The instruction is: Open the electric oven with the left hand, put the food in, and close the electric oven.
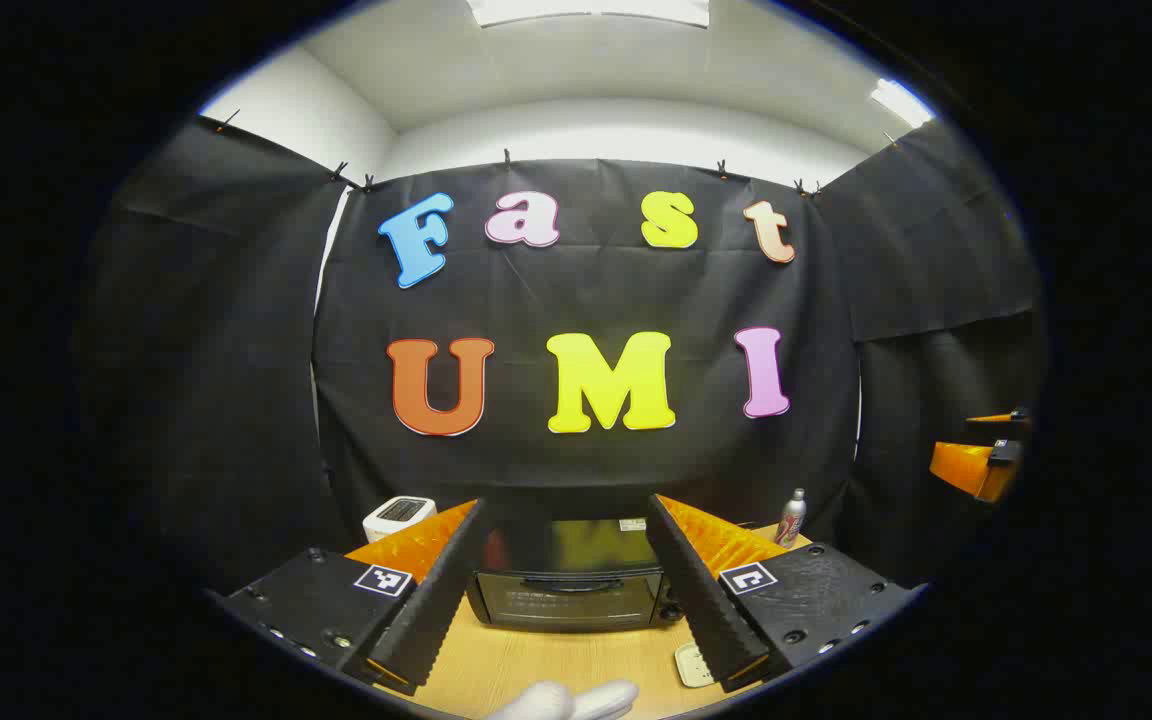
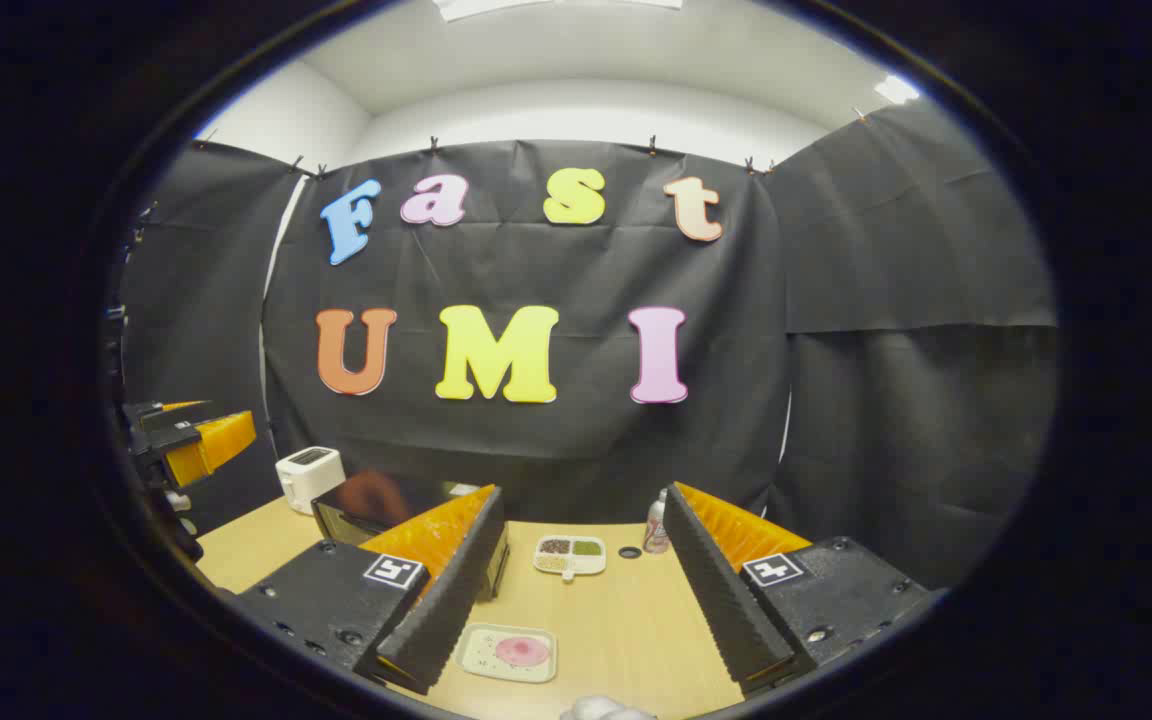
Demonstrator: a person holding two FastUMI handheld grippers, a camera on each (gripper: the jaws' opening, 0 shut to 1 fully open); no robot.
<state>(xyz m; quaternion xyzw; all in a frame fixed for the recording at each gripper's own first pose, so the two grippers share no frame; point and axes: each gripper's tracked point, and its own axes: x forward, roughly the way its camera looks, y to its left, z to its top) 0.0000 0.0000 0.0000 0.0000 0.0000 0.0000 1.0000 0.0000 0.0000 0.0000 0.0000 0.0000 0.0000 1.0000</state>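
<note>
Left tool [image 1: 568,575], spread wide and empty, lines up on the shut oven [image 1: 571,585]; right tool [image 2: 586,590], likewise wide and empty, hangs over the food [image 2: 521,651].

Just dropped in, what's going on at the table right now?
Nothing is held yet. The left gripper is open, lined up in front of the black electric oven, whose door is shut. The right gripper is also open, above the wooden table near the tray of food. A white toaster stands behind the oven.
</note>
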